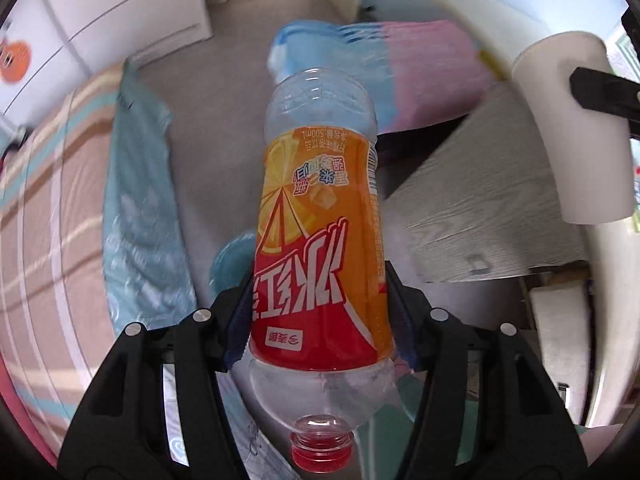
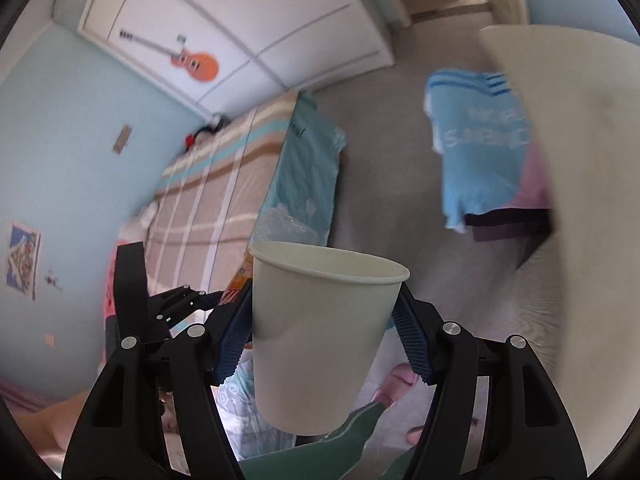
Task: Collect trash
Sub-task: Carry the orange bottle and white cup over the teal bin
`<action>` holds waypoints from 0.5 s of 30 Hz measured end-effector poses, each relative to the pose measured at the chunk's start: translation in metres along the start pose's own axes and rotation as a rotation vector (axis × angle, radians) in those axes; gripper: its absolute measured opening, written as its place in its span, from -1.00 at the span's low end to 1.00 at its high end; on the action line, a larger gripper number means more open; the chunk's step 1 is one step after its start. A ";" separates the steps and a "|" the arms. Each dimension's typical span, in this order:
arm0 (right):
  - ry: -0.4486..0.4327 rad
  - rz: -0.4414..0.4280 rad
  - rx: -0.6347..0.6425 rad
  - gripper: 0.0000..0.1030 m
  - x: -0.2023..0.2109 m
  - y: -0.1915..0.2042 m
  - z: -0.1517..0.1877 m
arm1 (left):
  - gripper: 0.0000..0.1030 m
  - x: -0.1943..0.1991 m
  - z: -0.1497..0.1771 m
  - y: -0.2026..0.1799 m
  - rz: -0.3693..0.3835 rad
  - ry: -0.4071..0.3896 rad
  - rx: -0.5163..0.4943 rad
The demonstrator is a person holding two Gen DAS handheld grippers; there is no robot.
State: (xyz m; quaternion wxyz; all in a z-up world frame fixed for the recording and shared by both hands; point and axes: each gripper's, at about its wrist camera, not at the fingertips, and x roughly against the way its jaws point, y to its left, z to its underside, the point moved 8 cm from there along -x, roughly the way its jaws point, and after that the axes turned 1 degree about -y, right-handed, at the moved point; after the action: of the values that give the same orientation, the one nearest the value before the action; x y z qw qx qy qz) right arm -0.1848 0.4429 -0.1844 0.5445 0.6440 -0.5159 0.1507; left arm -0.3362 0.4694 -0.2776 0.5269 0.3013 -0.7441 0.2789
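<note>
My left gripper (image 1: 318,316) is shut on an empty plastic bottle (image 1: 320,216) with an orange and red label; its red-ringed open neck points back toward the camera. My right gripper (image 2: 320,332) is shut on a white paper cup (image 2: 320,332), held upright in the air. The cup also shows in the left wrist view (image 1: 572,120) at the upper right, with a black finger (image 1: 604,94) of the right gripper on it. The left gripper (image 2: 180,308) and a bit of the orange label (image 2: 236,288) show left of the cup in the right wrist view.
A bed with a striped cover (image 1: 52,200) and a light blue sheet (image 2: 304,160) lies to the left. Grey floor (image 2: 380,140) runs down the middle. A blue and pink cloth (image 2: 480,140) hangs over furniture on the right. A grey wood panel (image 1: 488,208) and white wardrobes (image 2: 260,20) are nearby.
</note>
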 end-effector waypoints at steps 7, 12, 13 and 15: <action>0.161 -0.016 0.119 0.28 -0.120 0.052 0.012 | 0.08 -0.043 0.042 0.079 -0.023 0.039 0.112; 0.251 -0.011 0.126 0.28 -0.184 0.055 0.033 | 0.08 -0.075 0.065 0.107 -0.031 0.084 0.143; 0.266 -0.006 0.127 0.28 -0.197 0.056 0.037 | 0.08 -0.082 0.068 0.110 -0.029 0.092 0.142; 0.304 0.009 0.116 0.28 -0.225 0.051 0.044 | 0.08 -0.097 0.074 0.115 -0.029 0.110 0.134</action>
State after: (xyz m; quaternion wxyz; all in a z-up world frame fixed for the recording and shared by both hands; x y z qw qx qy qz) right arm -0.3381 0.5241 -0.3422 0.5773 0.6417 -0.4210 0.2786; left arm -0.4417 0.5070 -0.4028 0.5495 0.3309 -0.6894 0.3366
